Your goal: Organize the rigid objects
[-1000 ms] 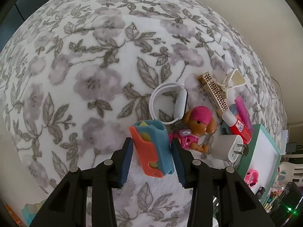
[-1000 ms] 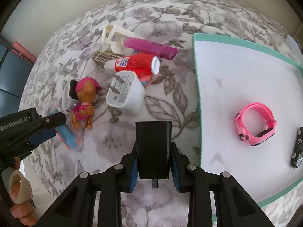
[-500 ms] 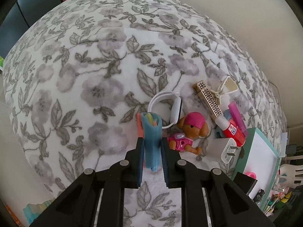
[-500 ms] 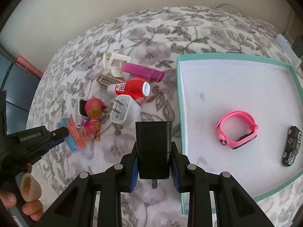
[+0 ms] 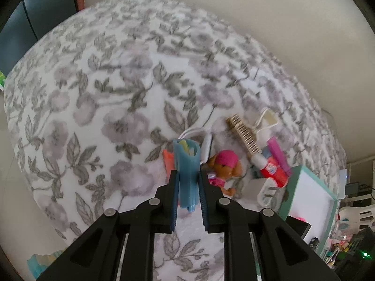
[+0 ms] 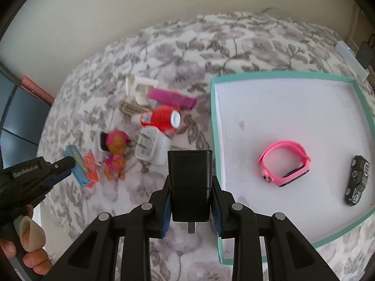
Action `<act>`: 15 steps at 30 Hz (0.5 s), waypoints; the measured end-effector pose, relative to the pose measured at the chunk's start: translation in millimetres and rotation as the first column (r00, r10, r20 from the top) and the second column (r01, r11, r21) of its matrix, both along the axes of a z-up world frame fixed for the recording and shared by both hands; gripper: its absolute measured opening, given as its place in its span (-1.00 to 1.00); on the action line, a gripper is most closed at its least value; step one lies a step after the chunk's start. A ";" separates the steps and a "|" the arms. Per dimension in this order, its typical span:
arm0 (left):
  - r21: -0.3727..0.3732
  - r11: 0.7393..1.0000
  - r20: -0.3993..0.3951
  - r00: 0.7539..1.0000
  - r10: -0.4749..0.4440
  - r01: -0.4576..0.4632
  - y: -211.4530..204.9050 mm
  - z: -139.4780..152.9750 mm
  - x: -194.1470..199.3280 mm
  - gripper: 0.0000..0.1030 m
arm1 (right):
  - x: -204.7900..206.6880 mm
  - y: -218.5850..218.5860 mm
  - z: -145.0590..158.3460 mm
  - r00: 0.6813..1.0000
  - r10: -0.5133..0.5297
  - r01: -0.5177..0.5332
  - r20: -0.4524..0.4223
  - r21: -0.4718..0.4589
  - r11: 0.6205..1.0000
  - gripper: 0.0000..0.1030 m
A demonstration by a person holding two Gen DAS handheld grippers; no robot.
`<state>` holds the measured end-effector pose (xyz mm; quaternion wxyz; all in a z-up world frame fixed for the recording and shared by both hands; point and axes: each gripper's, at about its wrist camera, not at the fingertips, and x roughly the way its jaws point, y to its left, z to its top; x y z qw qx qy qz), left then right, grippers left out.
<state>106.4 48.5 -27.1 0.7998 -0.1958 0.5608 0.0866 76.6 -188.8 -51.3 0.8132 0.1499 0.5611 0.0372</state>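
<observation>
- Our left gripper [image 5: 188, 182] pinches the blue toy [image 5: 186, 164] between its pads, gripping it at the near end of the clutter, well apart from the teal tray [image 6: 214, 126].
- An orange piece [image 5: 168, 161] sits against the toy's left side; we cannot tell whether it is lifted off the floral cover [image 5: 105, 89].
- Our right gripper [image 6: 190, 189] is clamped on the black charger [image 6: 189, 182], held just beside the tray's left wall, above the cover.
- Inside the tray lie a pink watch [image 6: 284, 164] near the middle and a dark toy car [image 6: 357, 182] toward its right edge, apart from each other.
- Left of the tray, on the cover, we see a white plug [image 6: 152, 148], a puppy figure [image 6: 114, 154], a red glue bottle [image 6: 161, 118], a magenta bar [image 6: 172, 98] and a cream clip [image 6: 138, 89] clustered together.
</observation>
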 end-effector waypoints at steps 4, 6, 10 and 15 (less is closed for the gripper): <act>0.011 1.000 0.075 0.997 -0.028 0.027 -10.4 24.8 -3.7 -0.69 | -4.4 -11.7 21.9 0.997 -0.033 0.032 0.067 0.008 0.999 -0.41; -0.002 0.999 0.101 0.994 -0.042 0.042 -16.2 32.7 -3.9 -0.69 | -6.2 -17.6 29.5 0.995 -0.047 0.048 0.092 -0.012 0.999 -0.41; 0.008 0.997 0.147 0.986 -0.083 0.083 -32.8 47.0 -3.9 -0.70 | -8.5 -34.4 38.1 0.990 -0.086 0.089 0.115 -0.016 0.996 -0.41; 0.011 0.990 0.195 0.971 -0.137 0.137 -54.0 62.2 -7.9 -0.70 | -11.3 -55.2 41.7 0.982 -0.143 0.147 0.121 -0.020 0.989 -0.41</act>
